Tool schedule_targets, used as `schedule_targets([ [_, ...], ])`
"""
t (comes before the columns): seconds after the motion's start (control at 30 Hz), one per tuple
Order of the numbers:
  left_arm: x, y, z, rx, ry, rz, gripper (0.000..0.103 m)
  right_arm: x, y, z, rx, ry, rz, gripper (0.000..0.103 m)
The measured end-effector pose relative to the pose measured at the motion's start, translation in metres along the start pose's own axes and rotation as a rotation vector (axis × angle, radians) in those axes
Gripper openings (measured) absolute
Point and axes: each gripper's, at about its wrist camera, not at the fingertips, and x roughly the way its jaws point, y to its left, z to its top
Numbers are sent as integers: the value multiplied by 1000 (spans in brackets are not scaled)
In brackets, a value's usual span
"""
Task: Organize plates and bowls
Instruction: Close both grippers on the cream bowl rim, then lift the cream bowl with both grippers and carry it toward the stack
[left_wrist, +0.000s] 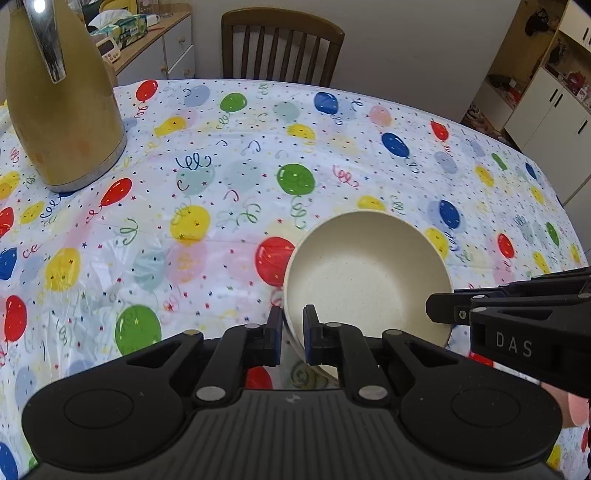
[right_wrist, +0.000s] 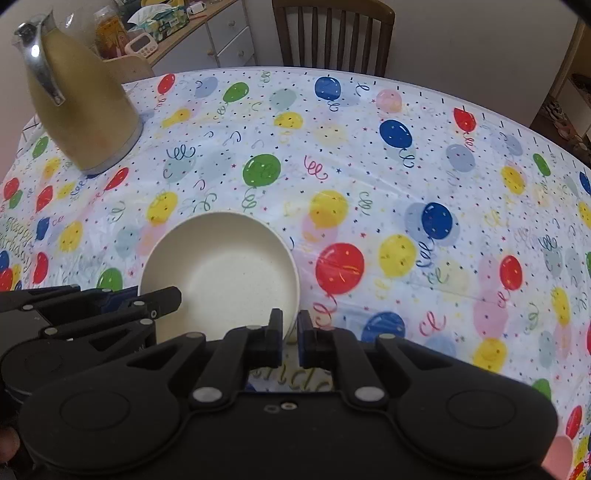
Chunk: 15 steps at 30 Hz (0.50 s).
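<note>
A cream speckled bowl (left_wrist: 365, 273) is held between both grippers, above the balloon-print tablecloth (left_wrist: 221, 184). My left gripper (left_wrist: 292, 325) is shut on the bowl's near-left rim, one finger inside and one outside. My right gripper (right_wrist: 290, 325) is shut on the bowl's (right_wrist: 221, 273) near-right rim in the same way. The right gripper also shows in the left wrist view (left_wrist: 439, 314) at the bowl's right edge. The left gripper shows in the right wrist view (right_wrist: 166, 295) at the bowl's left edge. The bowl is empty.
A tall yellow thermos jug (left_wrist: 62, 96) with a metal handle stands at the table's far left. A wooden chair (left_wrist: 282, 48) is behind the table's far edge. A sideboard (left_wrist: 155, 48) with clutter is at the back left. Cabinets (left_wrist: 546, 92) are at the right.
</note>
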Motion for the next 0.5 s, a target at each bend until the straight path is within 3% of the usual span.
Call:
schedule_targets([
  [0.27, -40, -50, -16, 26, -2, 8, 10, -50, -26, -27, -22, -18, 10, 6],
  [0.5, -68, -110, -21, 70, -10, -12, 11, -95, -72, -51, -22, -49, 10, 6],
])
